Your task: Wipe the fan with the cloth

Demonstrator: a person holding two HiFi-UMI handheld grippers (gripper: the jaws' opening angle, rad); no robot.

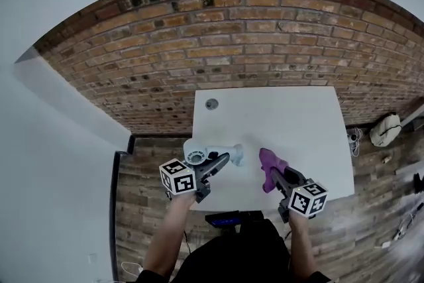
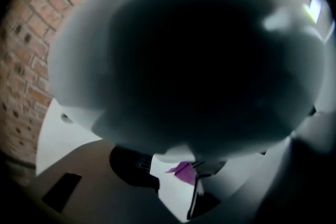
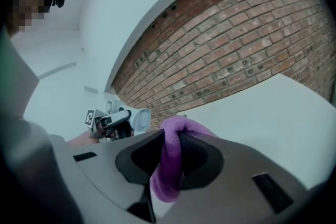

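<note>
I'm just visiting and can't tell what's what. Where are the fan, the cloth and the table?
fan [image 1: 195, 156]: head view, on its round grille end.
cloth [image 1: 269, 161]: head view, on its bunched purple top.
table [image 1: 278, 113]: head view, on the bare white top.

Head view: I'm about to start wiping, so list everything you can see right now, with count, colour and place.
table: one, white, centre, against the brick wall
cable hole: one, grey, table's far left corner
handheld fan: one, white, at the table's near left edge, in the left claw
cloth: one, purple, over the table's near edge, in the right claw
brick wall: one, red-brown, behind the table
floor: one, brown wood planks, around the table
bundle: one, white, on the floor right of the table; too small to identify
left claw: one, dark grey, closed on the handheld fan
right claw: one, dark grey, closed on the cloth
</note>
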